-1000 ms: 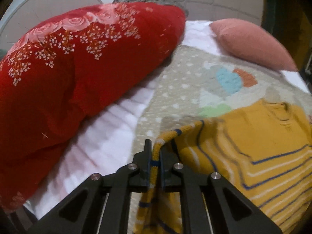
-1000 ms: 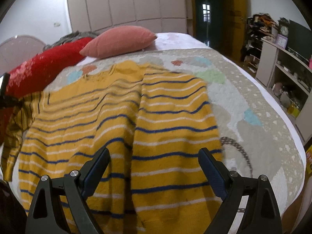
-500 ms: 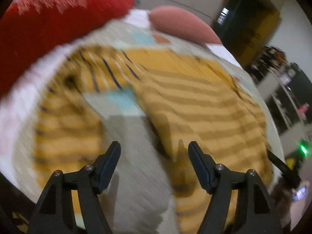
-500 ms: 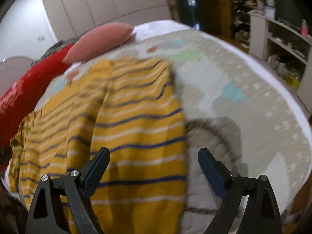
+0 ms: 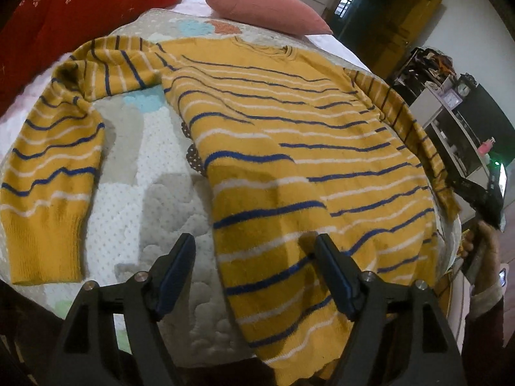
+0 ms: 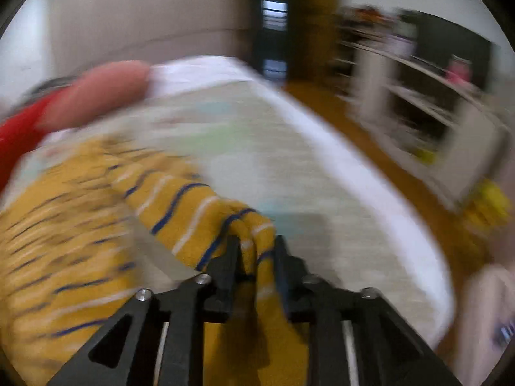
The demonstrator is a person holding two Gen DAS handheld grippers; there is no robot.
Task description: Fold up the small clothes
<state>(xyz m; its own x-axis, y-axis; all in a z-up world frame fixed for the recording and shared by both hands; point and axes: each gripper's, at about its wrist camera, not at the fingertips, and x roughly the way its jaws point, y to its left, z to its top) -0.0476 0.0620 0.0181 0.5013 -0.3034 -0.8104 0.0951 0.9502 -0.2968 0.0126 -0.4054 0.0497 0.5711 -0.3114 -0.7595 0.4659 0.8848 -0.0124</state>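
Observation:
A yellow sweater (image 5: 289,148) with blue and white stripes lies spread on the bed quilt (image 5: 154,167), neck toward the far pillows. Its left sleeve (image 5: 48,173) lies bent down the left side. My left gripper (image 5: 256,267) is open and empty, hovering over the sweater's lower left hem. My right gripper (image 6: 256,254) is shut on the right sleeve (image 6: 199,206) and holds it bunched above the quilt; the right wrist view is blurred. The right gripper also shows in the left wrist view (image 5: 482,193) at the bed's right edge.
A red floral pillow (image 5: 64,9) and a pink pillow (image 5: 264,9) lie at the head of the bed. White shelves (image 5: 450,109) with clutter stand right of the bed. The bed's near edge (image 5: 193,363) lies just below my left gripper.
My left gripper let go of the left sleeve, opened and swung to the sweater's hem. My right gripper moved right and shut on the right sleeve.

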